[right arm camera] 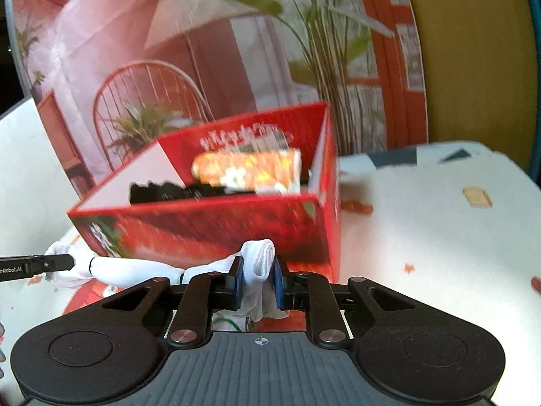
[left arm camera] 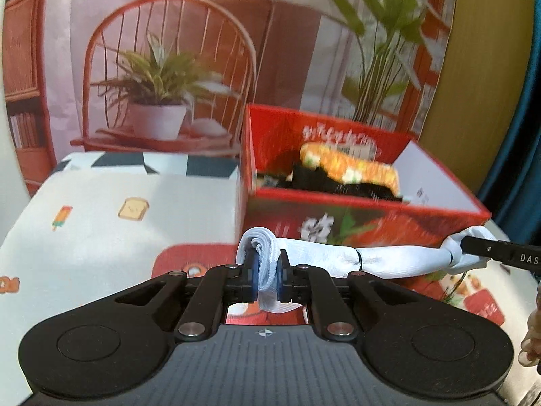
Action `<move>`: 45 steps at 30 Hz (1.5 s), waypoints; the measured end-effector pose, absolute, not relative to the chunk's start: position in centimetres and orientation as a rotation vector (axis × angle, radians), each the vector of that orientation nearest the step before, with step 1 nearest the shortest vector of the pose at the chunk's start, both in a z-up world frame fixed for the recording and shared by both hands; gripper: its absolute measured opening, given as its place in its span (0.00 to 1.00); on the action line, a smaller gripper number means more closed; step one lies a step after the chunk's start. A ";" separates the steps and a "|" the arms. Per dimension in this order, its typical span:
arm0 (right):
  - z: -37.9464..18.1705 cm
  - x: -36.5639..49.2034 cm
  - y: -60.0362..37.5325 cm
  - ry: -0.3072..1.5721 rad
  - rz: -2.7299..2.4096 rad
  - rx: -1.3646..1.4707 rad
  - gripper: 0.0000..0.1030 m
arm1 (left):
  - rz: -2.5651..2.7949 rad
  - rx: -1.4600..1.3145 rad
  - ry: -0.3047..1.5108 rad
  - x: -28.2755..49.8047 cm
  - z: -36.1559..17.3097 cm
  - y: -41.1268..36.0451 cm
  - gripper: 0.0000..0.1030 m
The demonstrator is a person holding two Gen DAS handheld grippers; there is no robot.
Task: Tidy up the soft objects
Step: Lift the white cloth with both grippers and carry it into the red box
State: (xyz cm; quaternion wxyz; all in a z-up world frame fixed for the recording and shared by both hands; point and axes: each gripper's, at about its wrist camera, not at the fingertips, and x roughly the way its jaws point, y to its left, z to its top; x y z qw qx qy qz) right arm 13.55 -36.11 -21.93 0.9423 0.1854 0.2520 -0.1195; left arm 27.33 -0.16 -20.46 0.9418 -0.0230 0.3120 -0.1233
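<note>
The left gripper [left arm camera: 267, 277] has its two blue-padded jaws pressed together on one end of a single white cloth roll [left arm camera: 318, 257], the fabric bunched up and poking above the pads. The right gripper [right arm camera: 258, 279] is likewise clamped on the other end of that same roll, with a tuft of white cloth standing between its two pads. The roll spans the gap between the two grippers, lifted clear of the tabletop and hanging just in front of the near wall of one red box [left arm camera: 372, 216]. One thin black band [left arm camera: 360, 260] rings the roll partway along its length. In the left wrist view the right gripper's black finger [left arm camera: 500, 253] shows at the far right, pinching the cloth's end; in the right wrist view the left gripper's finger [right arm camera: 37, 265] shows at the far left doing the same. Inside the box lie two soft items that can be counted: one orange patterned bundle [left arm camera: 351, 165] with white and green spots, resting on top of one dark, black fabric mass [left arm camera: 324, 182]; motion blur hides whether the black mass is more than one piece. The box stands on a white tablecloth [left arm camera: 101, 223] printed with small food cartoons. Behind it hangs a printed backdrop [left arm camera: 169, 50] showing one chair, one lamp and potted plants.
</note>
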 end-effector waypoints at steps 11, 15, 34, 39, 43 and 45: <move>-18.1 13.3 -36.2 0.428 -0.228 0.353 0.15 | -0.274 -0.066 0.534 26.8 -16.5 -0.3 0.10; -16.6 13.4 -36.6 0.395 -0.227 0.341 0.15 | -0.280 -0.048 0.513 27.3 -15.5 -0.7 0.10; -14.0 19.3 -39.9 0.474 -0.224 0.261 0.13 | -0.322 0.135 0.601 32.6 -14.2 -4.3 0.10; -15.5 21.9 -39.1 0.597 -0.196 0.191 0.12 | -0.347 0.200 0.675 34.3 -15.9 -5.2 0.10; -16.7 23.3 -38.8 0.652 -0.186 0.169 0.12 | -0.356 0.210 0.715 35.7 -16.7 -5.8 0.10; -17.2 23.9 -38.7 0.669 -0.198 0.150 0.12 | -0.349 0.219 0.722 36.3 -17.0 -6.0 0.10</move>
